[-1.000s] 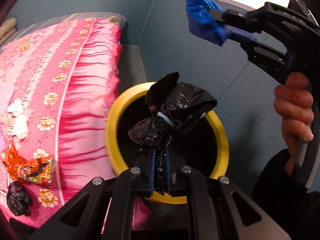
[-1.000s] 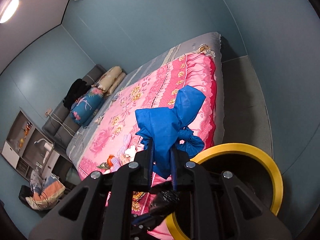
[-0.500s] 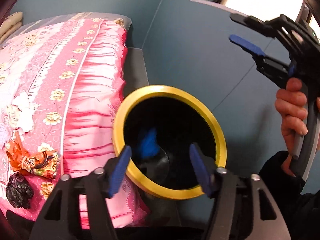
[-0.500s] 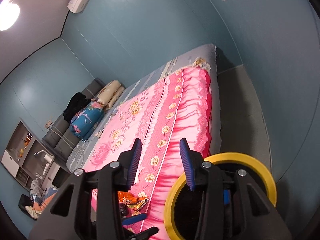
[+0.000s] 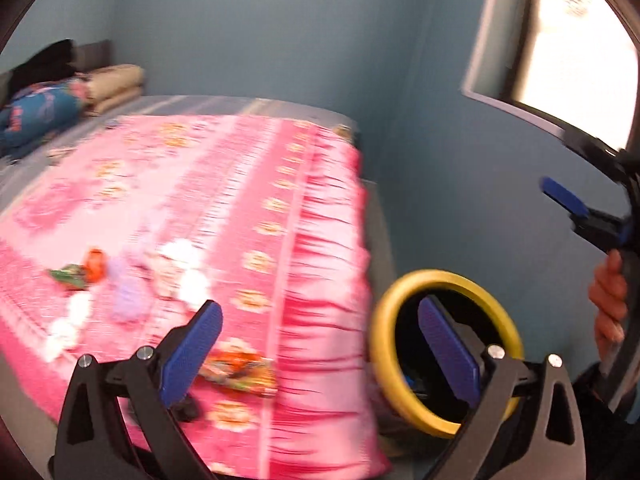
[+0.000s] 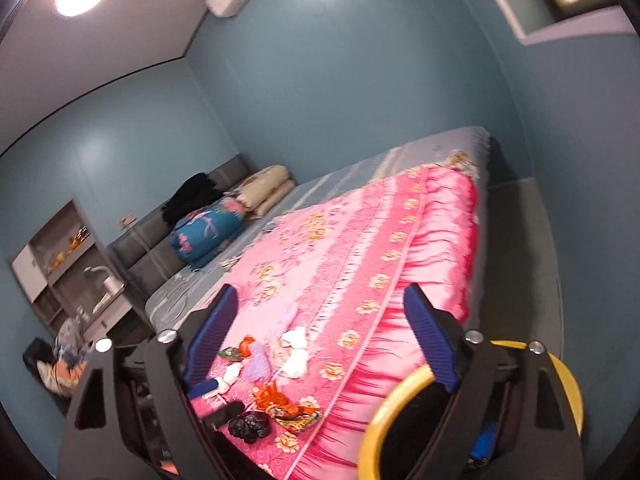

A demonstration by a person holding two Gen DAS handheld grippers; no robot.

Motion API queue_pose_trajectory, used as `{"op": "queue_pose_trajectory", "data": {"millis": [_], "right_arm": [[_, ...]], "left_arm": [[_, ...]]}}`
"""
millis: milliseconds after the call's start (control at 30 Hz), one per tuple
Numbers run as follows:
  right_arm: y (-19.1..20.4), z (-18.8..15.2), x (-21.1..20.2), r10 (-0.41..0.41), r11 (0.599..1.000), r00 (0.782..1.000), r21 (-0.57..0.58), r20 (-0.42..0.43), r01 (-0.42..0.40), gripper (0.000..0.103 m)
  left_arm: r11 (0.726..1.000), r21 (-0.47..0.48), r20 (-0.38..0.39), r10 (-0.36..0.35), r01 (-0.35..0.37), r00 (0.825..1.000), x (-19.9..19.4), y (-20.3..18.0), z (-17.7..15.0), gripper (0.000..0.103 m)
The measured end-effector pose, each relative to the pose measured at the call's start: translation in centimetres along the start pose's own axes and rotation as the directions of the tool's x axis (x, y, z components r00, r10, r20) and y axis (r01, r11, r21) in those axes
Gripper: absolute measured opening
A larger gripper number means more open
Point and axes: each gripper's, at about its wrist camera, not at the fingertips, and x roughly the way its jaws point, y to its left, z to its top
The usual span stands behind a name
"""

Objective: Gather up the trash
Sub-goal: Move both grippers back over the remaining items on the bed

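A yellow-rimmed black bin stands on the floor by the bed's corner; its rim shows low right in the right wrist view, with a blue bag inside. My left gripper hangs over the bed edge, jaws opening, nothing between them. My right gripper is above the bin, jaws also opening and empty. Loose trash lies on the pink bedspread: a crumpled black bag, orange wrappers, white tissues and a purple wad.
Folded pillows and a blue bundle sit at the head of the bed. Blue walls close in behind and to the right, with a window. A narrow grey floor strip runs beside the bed. A shelf unit stands far left.
Both grippers opened: the black bag and the blue bag dropped into the bin. Both views then swung up and left from the bin toward the bed.
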Motion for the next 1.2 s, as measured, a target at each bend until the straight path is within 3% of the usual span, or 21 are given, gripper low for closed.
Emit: {"op": "queue_pose_trajectory", "data": {"millis": [67, 233, 467, 833, 1067, 1200], "right_arm": [[1.2, -0.1, 0.6, 0.024, 0.999, 1.000, -0.027, 0.018, -0.024, 0.093], [4.9, -0.9, 3.1, 0.033, 0.992, 0.999, -0.122, 0.021, -0.031, 0.095], [7.8, -2.7, 7.5, 0.063, 0.981, 0.994, -0.176, -0.089, -0.077, 0.095], [11.7, -9.0, 15.0, -0.007, 0.941, 0.967, -0.330, -0.255, -0.080, 0.095], [12.8, -13.2, 19.7, -0.061, 0.916, 0.935, -0.393, -0.350, -0.088, 0.095], [12.6, -14.7, 21.5, -0.098, 0.904, 0.924, -0.421, -0.370, -0.073, 0.095]], "left_arm": [[0.998, -0.007, 0.005, 0.060, -0.060, 0.998, -0.6, 2.1, 0.5, 0.095], [0.975, -0.047, 0.026, 0.219, -0.218, 0.975, -2.5, 7.2, 1.1, 0.095], [0.928, -0.141, 0.003, 0.348, -0.344, 0.937, -3.8, 13.6, 0.4, 0.095], [0.879, -0.127, -0.067, 0.455, -0.460, 0.888, -2.3, 19.8, -2.0, 0.095], [0.861, -0.126, -0.108, 0.481, -0.492, 0.870, -0.1, 23.6, -3.7, 0.095], [0.861, -0.157, -0.139, 0.466, -0.484, 0.874, 1.3, 25.9, -4.6, 0.095]]}}
